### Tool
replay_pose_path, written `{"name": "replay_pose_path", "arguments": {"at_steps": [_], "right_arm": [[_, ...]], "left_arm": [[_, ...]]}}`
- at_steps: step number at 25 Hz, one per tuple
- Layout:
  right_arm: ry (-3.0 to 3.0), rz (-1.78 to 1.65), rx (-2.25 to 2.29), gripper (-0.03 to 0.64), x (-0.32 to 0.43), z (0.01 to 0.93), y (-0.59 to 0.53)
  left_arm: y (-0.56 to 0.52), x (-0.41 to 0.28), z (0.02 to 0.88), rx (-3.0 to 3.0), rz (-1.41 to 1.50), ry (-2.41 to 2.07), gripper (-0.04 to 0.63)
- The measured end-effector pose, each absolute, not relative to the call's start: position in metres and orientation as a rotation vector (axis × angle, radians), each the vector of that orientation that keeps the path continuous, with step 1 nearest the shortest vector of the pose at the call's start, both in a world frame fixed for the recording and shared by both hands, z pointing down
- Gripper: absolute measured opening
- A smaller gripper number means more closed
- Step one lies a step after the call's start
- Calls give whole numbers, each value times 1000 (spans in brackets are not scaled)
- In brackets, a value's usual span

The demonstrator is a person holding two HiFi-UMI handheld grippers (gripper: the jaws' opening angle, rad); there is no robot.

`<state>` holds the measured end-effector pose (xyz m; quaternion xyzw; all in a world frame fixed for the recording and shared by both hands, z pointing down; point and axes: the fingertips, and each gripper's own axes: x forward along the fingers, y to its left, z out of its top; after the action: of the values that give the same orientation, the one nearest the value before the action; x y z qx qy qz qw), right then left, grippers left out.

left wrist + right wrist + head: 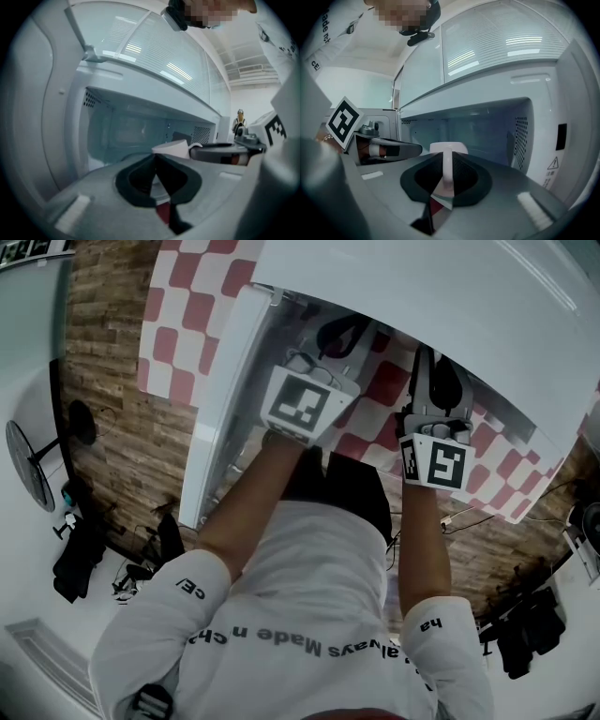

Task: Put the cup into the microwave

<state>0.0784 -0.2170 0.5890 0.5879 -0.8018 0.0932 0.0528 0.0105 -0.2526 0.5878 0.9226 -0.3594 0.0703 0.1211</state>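
Right gripper (446, 163) is clamped on the handle (447, 180) of the cup (449, 147) and holds it upright at the mouth of the microwave (543, 93). The cup is apparently not yet set down. Left gripper (157, 161) has its jaws together and empty. It sits beside the open door (28, 117), likely guarding it.

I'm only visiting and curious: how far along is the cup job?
Done: the door of the white microwave stands open. In hand: the right gripper is shut on the handle of the white ceramic cup, before the cavity. Remaining: set it inside, let go. The left gripper is shut, empty.
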Motion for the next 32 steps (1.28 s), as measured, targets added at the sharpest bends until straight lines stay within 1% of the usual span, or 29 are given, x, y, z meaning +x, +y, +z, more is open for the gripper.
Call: {"name": "replay_pose_path", "arguments": {"at_steps": [11, 32], "right_arm": [[-2458, 231, 1787, 40, 76, 597, -227], [-2368, 334, 1666, 51, 65, 629, -230]], "left_arm": [[-256, 11, 595, 2712, 222, -1052, 3], [-241, 6, 586, 2725, 286, -1029, 3]]}}
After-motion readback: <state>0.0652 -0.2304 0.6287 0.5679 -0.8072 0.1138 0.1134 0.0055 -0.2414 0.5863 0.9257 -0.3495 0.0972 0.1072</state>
